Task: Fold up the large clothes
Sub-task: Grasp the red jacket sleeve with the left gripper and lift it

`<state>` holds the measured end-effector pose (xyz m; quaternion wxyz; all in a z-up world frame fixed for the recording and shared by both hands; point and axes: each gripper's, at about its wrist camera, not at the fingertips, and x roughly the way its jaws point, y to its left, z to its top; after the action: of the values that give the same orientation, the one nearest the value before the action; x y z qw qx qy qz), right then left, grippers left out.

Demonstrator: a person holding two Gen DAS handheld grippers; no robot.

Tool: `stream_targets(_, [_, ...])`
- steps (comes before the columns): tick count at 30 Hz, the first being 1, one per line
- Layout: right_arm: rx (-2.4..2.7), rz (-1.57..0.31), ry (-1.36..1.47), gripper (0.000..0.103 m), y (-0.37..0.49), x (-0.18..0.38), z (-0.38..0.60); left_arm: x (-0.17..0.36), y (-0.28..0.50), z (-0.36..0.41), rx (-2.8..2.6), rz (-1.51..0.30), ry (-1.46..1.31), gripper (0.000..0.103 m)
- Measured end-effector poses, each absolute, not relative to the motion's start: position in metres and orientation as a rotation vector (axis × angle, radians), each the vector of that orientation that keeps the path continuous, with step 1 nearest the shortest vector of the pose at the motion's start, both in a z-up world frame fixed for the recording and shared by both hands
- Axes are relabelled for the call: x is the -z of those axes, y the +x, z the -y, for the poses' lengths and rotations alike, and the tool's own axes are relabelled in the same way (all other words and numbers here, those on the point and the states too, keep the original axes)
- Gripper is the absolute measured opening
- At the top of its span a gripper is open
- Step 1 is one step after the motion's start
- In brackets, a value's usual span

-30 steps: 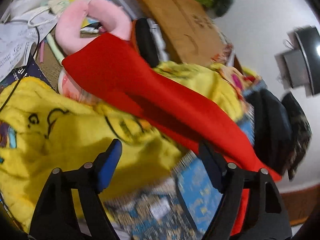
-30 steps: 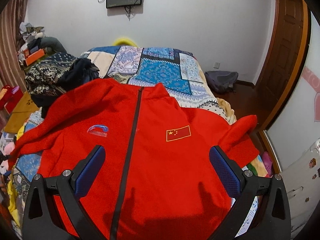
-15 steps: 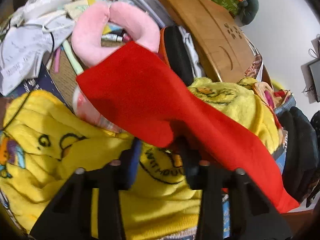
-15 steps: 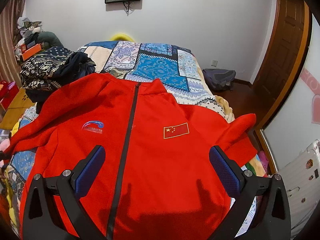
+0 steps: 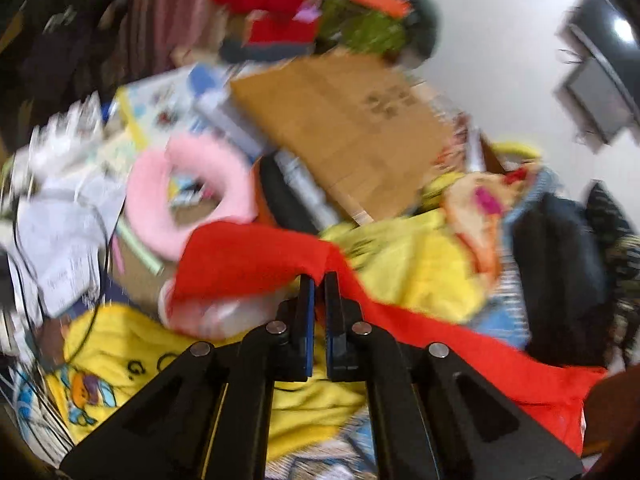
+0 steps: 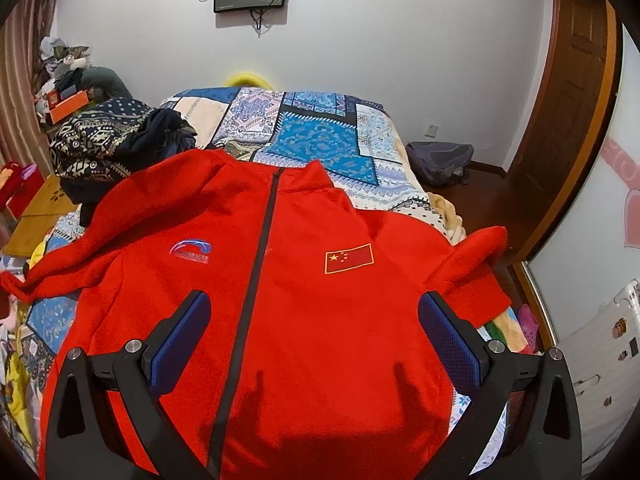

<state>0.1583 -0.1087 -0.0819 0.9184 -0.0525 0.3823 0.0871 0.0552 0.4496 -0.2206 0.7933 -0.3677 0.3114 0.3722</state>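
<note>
A red zip-up jacket [image 6: 304, 288] lies face up on the patchwork bed [image 6: 320, 136], collar away from me, with a dark zip down the middle and a flag patch on the chest. My right gripper [image 6: 316, 332] is open and empty above the jacket's lower front. The jacket's left sleeve [image 5: 248, 264] stretches off the bed's side over a yellow blanket [image 5: 416, 272]. My left gripper [image 5: 319, 280] is shut on that sleeve near its cuff end. The left wrist view is motion-blurred.
A pile of dark patterned clothes [image 6: 112, 144] sits at the bed's left. Beside the bed lie a pink neck pillow [image 5: 188, 196], a cardboard box [image 5: 344, 132], papers and clutter. A wooden door [image 6: 568, 92] and a grey bag [image 6: 440, 160] stand to the right.
My left gripper closed from wide open onto the red sleeve and the view swung upward. The right gripper stayed open and drifted slightly closer over the jacket.
</note>
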Motion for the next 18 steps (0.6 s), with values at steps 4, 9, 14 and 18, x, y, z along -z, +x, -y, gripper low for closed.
stream_targets(4, [-0.196,-0.772,-0.104,0.103,0.159,0.076,0.113,0.152,0.069,-0.415,-0.684,-0.569,-0.690,0.002])
stream_targets(9, [-0.228,-0.735,-0.118,0.103,0.161,0.068,0.115,0.075,0.094,-0.358,-0.479,-0.463,-0.587,0.002])
stream_targets(14, [-0.298,-0.724,-0.114,0.103,0.167,0.063,0.116,0.019,0.136,-0.288,-0.280,-0.406,-0.487,0.002])
stream_targets(18, [-0.341,-0.727,-0.091,0.103,0.171,0.061,0.122,-0.010,0.175,-0.220,-0.136,-0.406,-0.378,0.002])
